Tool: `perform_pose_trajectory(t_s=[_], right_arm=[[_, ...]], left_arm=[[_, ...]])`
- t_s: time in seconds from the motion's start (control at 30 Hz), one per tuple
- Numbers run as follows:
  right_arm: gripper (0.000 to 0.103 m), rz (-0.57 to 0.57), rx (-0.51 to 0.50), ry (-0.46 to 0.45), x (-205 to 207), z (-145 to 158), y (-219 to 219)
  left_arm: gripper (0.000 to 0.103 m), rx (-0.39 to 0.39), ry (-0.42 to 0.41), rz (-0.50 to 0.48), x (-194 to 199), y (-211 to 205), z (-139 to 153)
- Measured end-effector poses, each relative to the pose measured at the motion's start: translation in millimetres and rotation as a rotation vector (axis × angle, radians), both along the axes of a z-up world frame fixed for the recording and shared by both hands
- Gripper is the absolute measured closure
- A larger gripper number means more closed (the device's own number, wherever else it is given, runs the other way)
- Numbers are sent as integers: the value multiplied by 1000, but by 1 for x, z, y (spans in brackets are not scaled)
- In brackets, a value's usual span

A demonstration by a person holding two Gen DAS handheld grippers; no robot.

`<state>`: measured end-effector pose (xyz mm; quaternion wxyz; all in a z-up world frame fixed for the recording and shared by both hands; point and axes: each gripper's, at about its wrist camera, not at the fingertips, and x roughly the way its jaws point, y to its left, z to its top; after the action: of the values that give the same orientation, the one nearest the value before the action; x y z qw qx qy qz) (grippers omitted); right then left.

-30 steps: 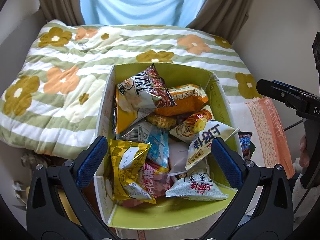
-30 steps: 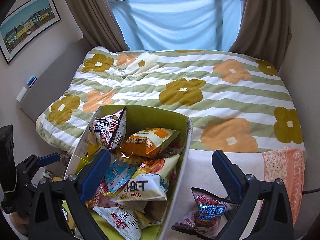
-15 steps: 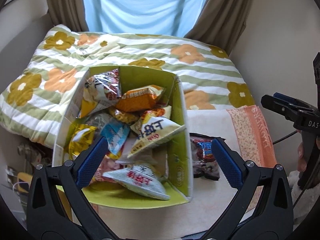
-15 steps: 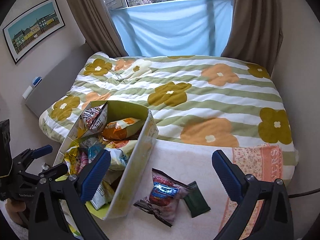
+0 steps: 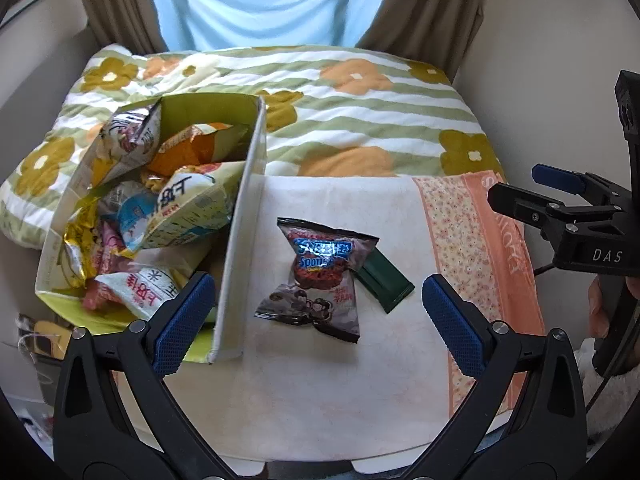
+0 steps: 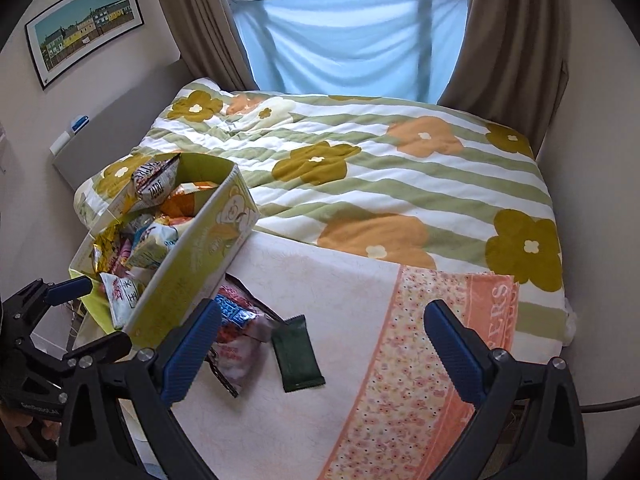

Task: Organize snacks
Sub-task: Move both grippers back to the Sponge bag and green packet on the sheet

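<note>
A flowered bed [image 6: 400,168] lies behind the cloth-covered counter [image 5: 340,380], where the full box [image 5: 244,216] stands left of a loose snack bag [image 5: 320,276] and a dark green bar [image 6: 298,354]. Both the left gripper [image 5: 316,308] and right gripper [image 6: 320,338] hang above with jaws wide open, empty. The bag partly overlaps the bar, so a careless pinch could drag both, and the crammed box may spill packets.
</note>
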<state>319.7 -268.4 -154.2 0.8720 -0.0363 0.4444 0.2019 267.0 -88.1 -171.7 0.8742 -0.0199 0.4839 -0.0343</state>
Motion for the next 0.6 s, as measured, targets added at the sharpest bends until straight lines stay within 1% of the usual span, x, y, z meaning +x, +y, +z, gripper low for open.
perform_pose_trajectory(t_s=[0.2, 0.43, 0.6], right_arm=[[2, 38, -26, 49, -2, -33, -10], [2, 46, -41, 112, -3, -74, -16], [2, 80, -64, 128, -6, -101, -9]], left_arm=[[1, 33, 73, -37, 19, -23, -32], [2, 56, 172, -57, 50, -30, -76], [4, 88, 229, -73, 65, -32, -101]])
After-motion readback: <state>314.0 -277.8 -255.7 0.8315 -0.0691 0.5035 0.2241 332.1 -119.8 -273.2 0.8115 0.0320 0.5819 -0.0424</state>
